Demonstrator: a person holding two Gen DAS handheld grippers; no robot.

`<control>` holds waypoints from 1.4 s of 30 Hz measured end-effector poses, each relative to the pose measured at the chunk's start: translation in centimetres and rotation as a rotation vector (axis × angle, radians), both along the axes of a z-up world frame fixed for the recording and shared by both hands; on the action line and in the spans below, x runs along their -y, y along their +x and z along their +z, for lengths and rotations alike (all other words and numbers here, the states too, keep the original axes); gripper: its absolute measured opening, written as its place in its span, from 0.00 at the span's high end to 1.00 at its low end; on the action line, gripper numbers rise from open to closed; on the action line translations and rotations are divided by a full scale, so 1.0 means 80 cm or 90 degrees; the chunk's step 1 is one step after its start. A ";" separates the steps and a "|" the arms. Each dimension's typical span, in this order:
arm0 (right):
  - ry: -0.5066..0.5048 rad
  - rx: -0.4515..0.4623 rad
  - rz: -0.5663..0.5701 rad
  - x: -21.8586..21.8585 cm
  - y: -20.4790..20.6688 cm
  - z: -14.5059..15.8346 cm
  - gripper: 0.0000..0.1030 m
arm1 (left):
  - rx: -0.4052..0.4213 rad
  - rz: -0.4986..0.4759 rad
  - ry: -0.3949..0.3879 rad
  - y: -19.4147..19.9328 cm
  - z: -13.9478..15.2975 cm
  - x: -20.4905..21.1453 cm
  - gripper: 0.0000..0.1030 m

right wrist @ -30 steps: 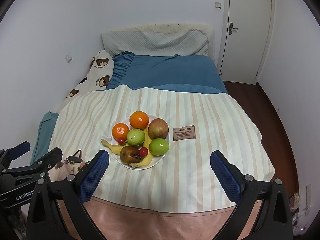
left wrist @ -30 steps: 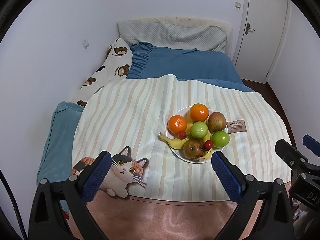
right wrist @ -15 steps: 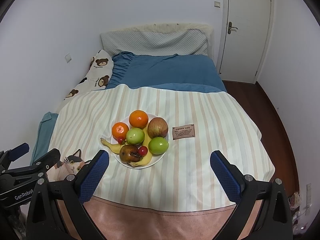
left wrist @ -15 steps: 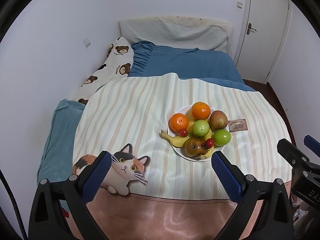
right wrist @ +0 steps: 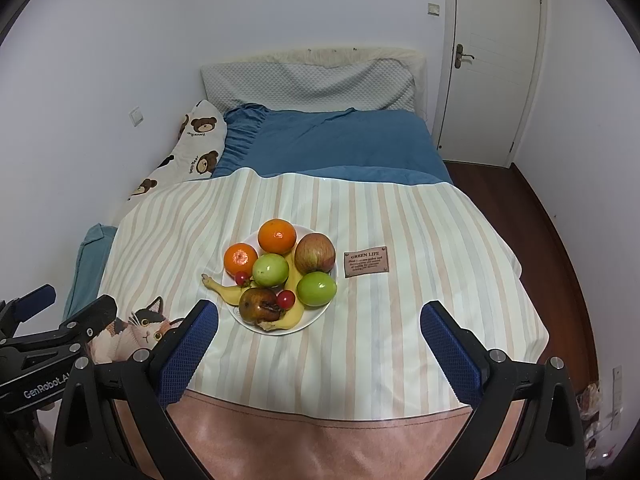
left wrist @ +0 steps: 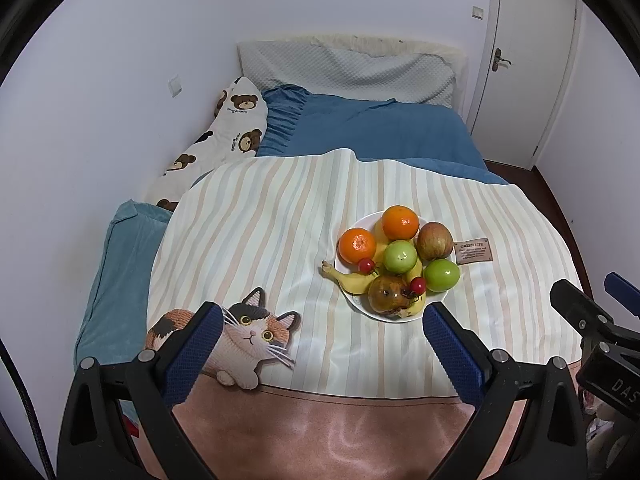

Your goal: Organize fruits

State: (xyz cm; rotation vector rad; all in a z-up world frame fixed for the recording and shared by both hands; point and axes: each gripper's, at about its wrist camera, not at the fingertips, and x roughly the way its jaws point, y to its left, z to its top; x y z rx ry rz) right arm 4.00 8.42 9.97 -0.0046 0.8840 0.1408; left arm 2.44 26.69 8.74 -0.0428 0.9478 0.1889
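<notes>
Both cameras have eased back a touch over the last second, so the plate sits slightly smaller and lower in view; nothing on it has shifted. Left gripper [left wrist: 320,344] hangs wide, nothing between its blue pads, and right gripper [right wrist: 320,342] is just as wide and just as bare, both well short of the fruit.

All the fruit is heaped on the white plate [right wrist: 316,318] on the striped cloth [right wrist: 420,320] over the bed: two oranges [right wrist: 277,235] at 11 and 12 o'clock, a red apple [right wrist: 315,252] at 2, one green apple [right wrist: 317,288] at 4 and another [right wrist: 270,269] in the middle, a browned, bruised fruit [right wrist: 258,304] at 7, two cherries [right wrist: 286,299], and bananas [right wrist: 224,290] underneath, one tip poking off the rim at 9.

That pile fits fruit already gathered up, or fruit waiting to be sorted out; I can't call which. Any pick would need a gripper brought down over a round, rolling fruit.

Hard to read: how many bananas lie beneath, what the browned fruit is, and the small print on the cloth's label [right wrist: 366,261].
</notes>
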 end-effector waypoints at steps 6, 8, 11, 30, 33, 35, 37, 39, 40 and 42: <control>0.002 0.000 -0.001 0.000 -0.002 0.000 0.00 | 0.004 0.001 -0.002 -0.003 0.007 0.001 0.01; 0.000 0.001 -0.001 0.000 -0.002 0.000 0.00 | 0.004 0.001 -0.003 -0.003 0.008 0.000 0.01; 0.001 0.000 -0.001 0.000 -0.002 0.000 0.00 | 0.005 0.000 -0.003 -0.003 0.007 0.000 0.01; 0.006 -0.002 -0.006 -0.003 -0.008 0.003 0.00 | 0.007 -0.006 0.001 -0.002 0.015 0.002 0.01; 0.007 -0.002 -0.005 -0.002 -0.008 0.003 0.00 | 0.007 -0.006 0.000 -0.002 0.015 0.002 0.01; 0.007 -0.003 -0.006 -0.001 -0.008 0.003 0.00 | 0.006 -0.007 0.001 -0.003 0.015 0.002 0.01; 0.007 -0.002 -0.006 -0.002 -0.008 0.003 0.00 | 0.005 -0.008 0.002 -0.003 0.015 0.002 0.01; 0.008 -0.003 -0.006 -0.002 -0.008 0.003 0.00 | 0.005 -0.008 0.002 -0.002 0.015 0.002 0.01; 0.007 -0.003 -0.006 -0.002 -0.008 0.003 0.00 | 0.006 -0.010 0.002 -0.002 0.015 0.003 0.01; 0.007 -0.003 -0.007 -0.002 -0.008 0.003 0.00 | 0.007 -0.010 0.002 -0.002 0.016 0.002 0.01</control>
